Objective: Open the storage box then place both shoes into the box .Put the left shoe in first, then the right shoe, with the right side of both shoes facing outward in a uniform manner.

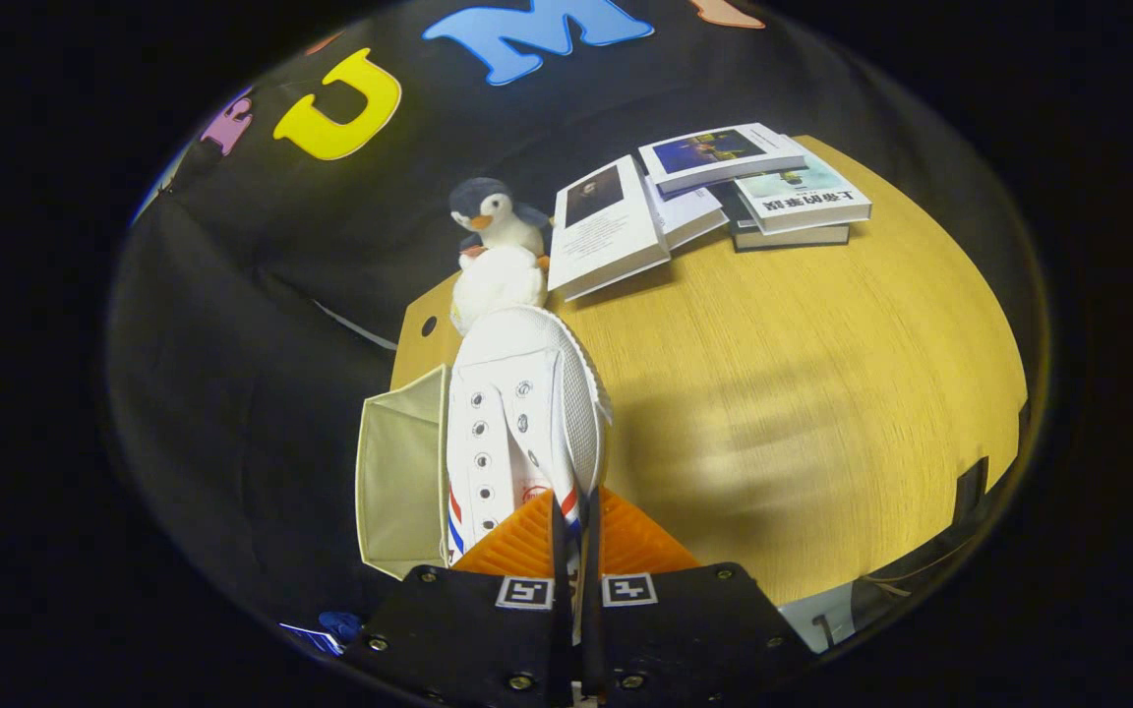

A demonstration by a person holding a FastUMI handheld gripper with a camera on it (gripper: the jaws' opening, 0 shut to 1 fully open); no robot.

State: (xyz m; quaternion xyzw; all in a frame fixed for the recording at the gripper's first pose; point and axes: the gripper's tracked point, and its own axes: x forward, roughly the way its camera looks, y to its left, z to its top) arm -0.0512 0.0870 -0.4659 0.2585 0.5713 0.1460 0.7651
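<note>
A white canvas shoe [517,413] with metal eyelets and a red and blue stripe hangs lifted above the wooden table [803,413], toe pointing away from me. My gripper [574,531] is shut on the shoe's upper edge at the collar, both fingers pressed close together on the thin fabric. Just left of the shoe stands the beige fabric storage box [404,472], its pale inner wall showing, at the table's near left corner. The shoe's side lies against the box's rim; how far it reaches inside is hidden.
A plush penguin [493,216] sits beyond the shoe's toe on a white fluffy thing [498,280]. Several books [714,192] lie spread and stacked at the table's far side. The wide wooden surface stretches right of the shoe.
</note>
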